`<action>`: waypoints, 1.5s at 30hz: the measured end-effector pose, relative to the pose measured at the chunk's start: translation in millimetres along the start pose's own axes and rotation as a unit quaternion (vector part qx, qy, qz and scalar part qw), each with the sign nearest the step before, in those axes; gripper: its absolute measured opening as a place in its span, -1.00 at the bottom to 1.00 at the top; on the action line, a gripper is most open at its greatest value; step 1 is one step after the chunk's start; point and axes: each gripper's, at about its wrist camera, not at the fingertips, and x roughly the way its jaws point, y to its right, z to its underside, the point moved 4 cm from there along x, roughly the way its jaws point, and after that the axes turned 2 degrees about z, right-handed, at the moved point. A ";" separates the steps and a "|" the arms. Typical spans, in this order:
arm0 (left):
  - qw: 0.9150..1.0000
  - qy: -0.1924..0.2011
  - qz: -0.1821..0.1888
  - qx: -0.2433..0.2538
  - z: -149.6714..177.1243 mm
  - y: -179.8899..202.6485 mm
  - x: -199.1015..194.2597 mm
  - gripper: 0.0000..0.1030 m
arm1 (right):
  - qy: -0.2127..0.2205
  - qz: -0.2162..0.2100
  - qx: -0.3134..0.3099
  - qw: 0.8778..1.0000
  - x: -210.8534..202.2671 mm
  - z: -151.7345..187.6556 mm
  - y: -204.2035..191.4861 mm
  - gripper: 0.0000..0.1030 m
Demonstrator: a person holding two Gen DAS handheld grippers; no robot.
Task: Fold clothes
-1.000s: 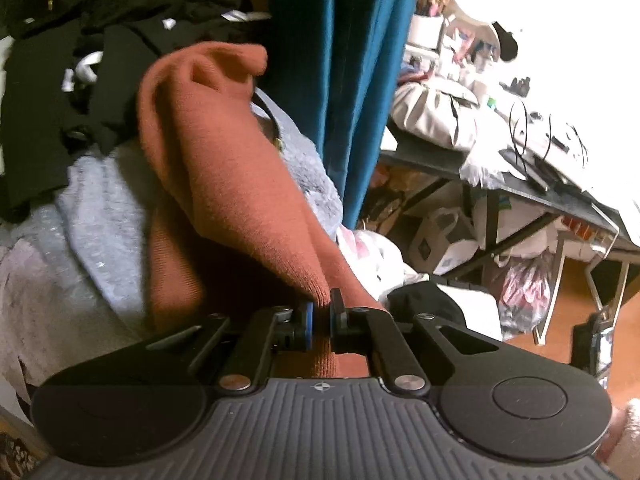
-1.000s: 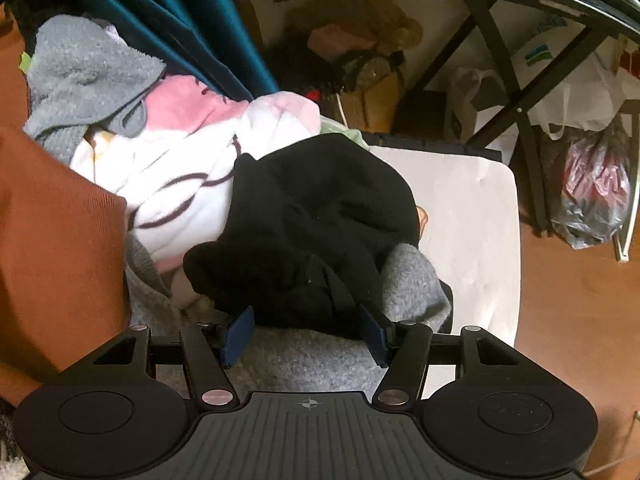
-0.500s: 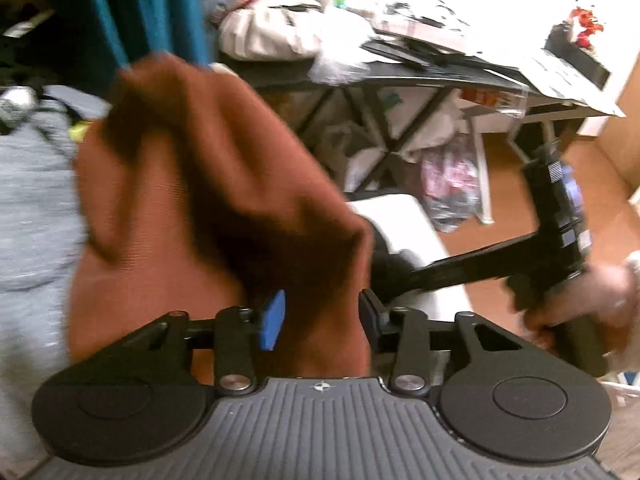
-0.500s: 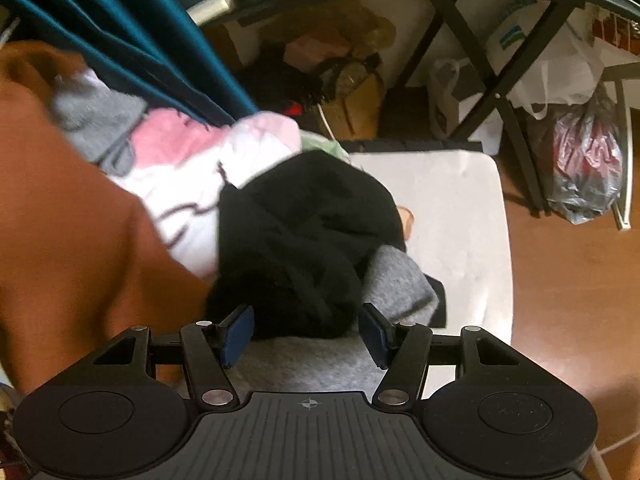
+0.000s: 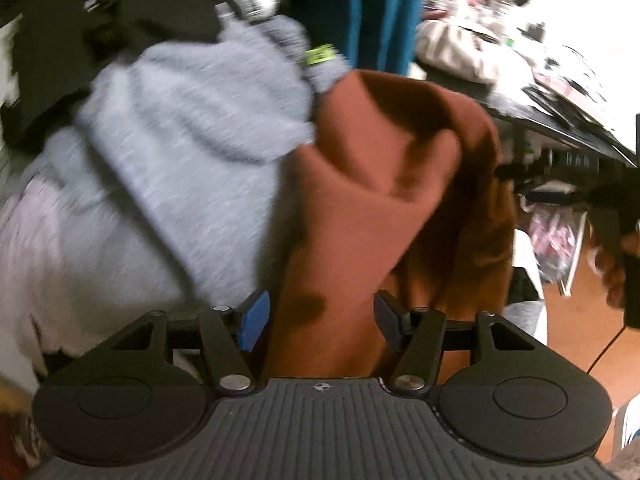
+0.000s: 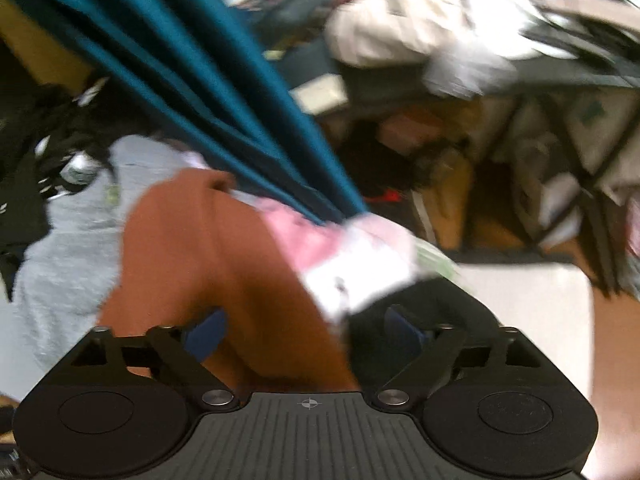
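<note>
A cluttered room sat behind a teal curtain [image 6: 224, 92], with a crowded table [image 5: 560, 120] at two o'clock in the left view. The left tool [image 5: 318, 322] stood wide, its blue pads apart, with the rust-brown garment [image 5: 360, 200] bunched between them and rising toward twelve o'clock. A grey hoodie [image 5: 180, 152] lay at ten o'clock beside it. The right tool [image 6: 304, 332] also gaped wide over the same brown cloth, with pink-and-white fabric [image 6: 344, 256] at one o'clock. Both views were blurred.

Rust garment [image 5: 360, 208] between spread left gripper [image 5: 318, 320] fingers
</note>
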 end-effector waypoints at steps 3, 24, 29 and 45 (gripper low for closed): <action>0.999 0.005 -0.016 -0.031 10.6 -16.5 -7.1 0.22 | -0.017 -0.005 -0.051 0.999 25.6 -13.4 -28.0 0.85; 0.997 -0.004 -0.031 -0.068 17.2 -33.9 2.3 0.29 | -0.037 0.121 0.007 0.992 72.4 -50.1 47.1 0.28; 0.997 -0.004 -0.029 -0.065 8.1 -33.4 9.6 0.34 | -0.028 0.105 -0.009 0.994 44.9 -27.7 42.4 0.44; 0.998 0.011 -0.034 -0.050 -0.2 -31.5 7.1 0.53 | -0.079 0.133 0.001 0.988 -5.6 78.0 61.9 0.78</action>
